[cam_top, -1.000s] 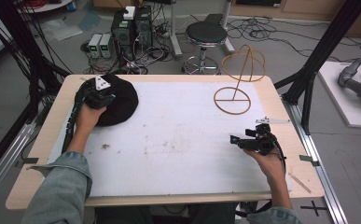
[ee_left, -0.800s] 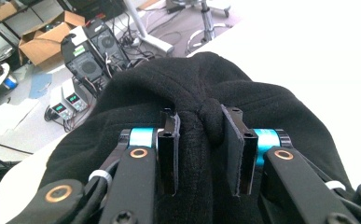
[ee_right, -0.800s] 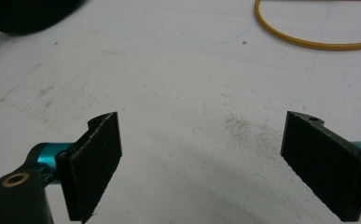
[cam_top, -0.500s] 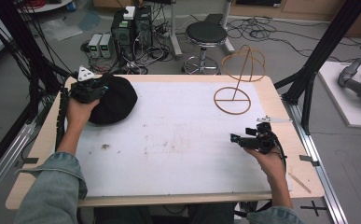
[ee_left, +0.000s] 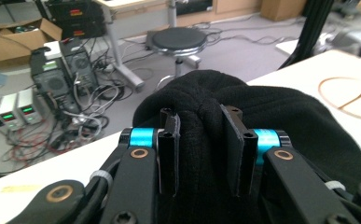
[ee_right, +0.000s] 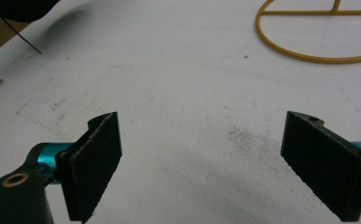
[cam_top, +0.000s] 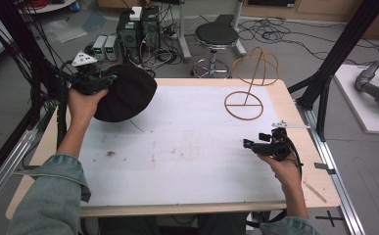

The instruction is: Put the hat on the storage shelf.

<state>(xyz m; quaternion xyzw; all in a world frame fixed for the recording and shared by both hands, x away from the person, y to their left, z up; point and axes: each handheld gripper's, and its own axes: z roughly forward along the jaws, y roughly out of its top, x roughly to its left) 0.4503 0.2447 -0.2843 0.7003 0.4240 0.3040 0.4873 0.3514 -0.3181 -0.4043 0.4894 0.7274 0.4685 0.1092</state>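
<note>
- At the left of the high view, the left gripper (cam_top: 109,81) is pinching a fold of the black knitted hat (cam_top: 128,95) and holding it clear of the table's (cam_top: 187,147) white top, over the far left corner.
- In the left gripper view the two jaws are clamping a bunched ridge of the fabric (ee_left: 201,116); the rest of the hat is hanging loose around and beneath them.
- The grip is taking only a small gather of soft knit, so the fold could be working its way out between the pads if the hand is swung quickly, and the hat would be dropping back onto the table or over its edge.
- A thin dark thread (cam_top: 137,126) is trailing below the hat; it could be catching on something as the hat is travelling across.
- Farther right, the tan wire hat stand (cam_top: 249,81) is standing upright on its ring base near the far edge, well apart from the hat.
- The stand looks light, so a hat that is being dragged over its dome from one side could be tipping it or pushing it along the top.
- At the right, the right gripper (cam_top: 249,144) is hovering low over the bare surface with its jaws spread wide and nothing between them, so at this moment it is steadying nothing.
</note>
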